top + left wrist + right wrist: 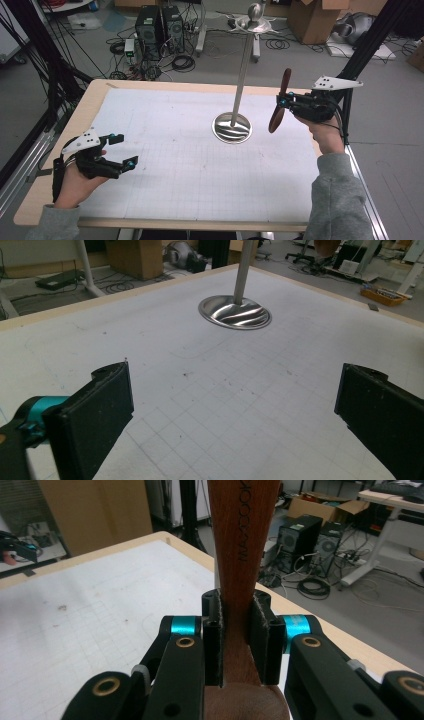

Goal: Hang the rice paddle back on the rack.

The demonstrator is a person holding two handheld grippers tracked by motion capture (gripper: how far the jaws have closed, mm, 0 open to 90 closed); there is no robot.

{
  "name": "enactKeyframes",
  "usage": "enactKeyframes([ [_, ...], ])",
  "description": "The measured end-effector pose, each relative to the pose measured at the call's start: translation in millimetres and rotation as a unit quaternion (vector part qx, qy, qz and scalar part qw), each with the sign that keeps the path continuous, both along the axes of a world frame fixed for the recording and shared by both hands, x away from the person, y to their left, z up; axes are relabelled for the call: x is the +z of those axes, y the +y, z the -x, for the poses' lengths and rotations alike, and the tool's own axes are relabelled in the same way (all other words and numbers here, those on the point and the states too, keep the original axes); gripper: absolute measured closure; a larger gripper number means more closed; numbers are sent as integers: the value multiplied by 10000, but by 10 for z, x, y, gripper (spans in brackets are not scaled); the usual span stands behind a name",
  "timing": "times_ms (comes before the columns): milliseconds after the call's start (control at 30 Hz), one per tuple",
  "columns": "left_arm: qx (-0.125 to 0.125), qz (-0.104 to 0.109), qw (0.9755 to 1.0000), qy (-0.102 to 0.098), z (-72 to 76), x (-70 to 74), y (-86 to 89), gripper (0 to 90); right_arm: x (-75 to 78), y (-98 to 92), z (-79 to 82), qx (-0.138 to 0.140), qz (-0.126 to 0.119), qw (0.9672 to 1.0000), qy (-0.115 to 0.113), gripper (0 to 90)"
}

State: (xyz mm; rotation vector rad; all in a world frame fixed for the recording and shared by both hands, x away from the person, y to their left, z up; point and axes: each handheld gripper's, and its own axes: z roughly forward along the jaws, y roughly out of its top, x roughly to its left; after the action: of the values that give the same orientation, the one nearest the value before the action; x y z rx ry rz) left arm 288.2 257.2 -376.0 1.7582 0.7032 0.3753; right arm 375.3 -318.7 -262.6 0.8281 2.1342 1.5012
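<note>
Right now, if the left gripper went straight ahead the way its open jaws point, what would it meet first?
Probably the round shiny metal base of the tall steel stand, which lies ahead of the left gripper across the bare white gridded table mat; depth is uncertain, so it could touch the mat first.

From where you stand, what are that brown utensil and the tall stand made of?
The brown utensil, clamped in the right hand-held gripper, looks like smooth reddish wood: visible grain, lettering stamped in. The tall stand seems polished metal, probably steel: its round base mirrors light.
</note>
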Motion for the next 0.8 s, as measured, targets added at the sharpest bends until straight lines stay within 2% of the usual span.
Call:
enactKeyframes([
  [100, 11, -5, 10000, 13, 4, -1, 6, 27, 12, 1, -42, 84, 67, 9999, -19, 779],
  [267, 21, -5, 10000, 8, 13, -1, 21, 27, 73, -21, -128, -14, 218, 9998, 1, 779],
  [500, 33, -2, 10000, 19, 29, -2, 31, 27, 191, -3, -167, 52, 145, 9999, -59, 779],
  [700, 33, -17, 10000, 48, 49, -23, 30, 27, 263, 40, -204, -67, 300, 9995, -92, 779],
  [800, 46, -21, 10000, 60, 61, -31, 43, 27, 294, 62, -226, -55, 270, 9996, -103, 779],
])
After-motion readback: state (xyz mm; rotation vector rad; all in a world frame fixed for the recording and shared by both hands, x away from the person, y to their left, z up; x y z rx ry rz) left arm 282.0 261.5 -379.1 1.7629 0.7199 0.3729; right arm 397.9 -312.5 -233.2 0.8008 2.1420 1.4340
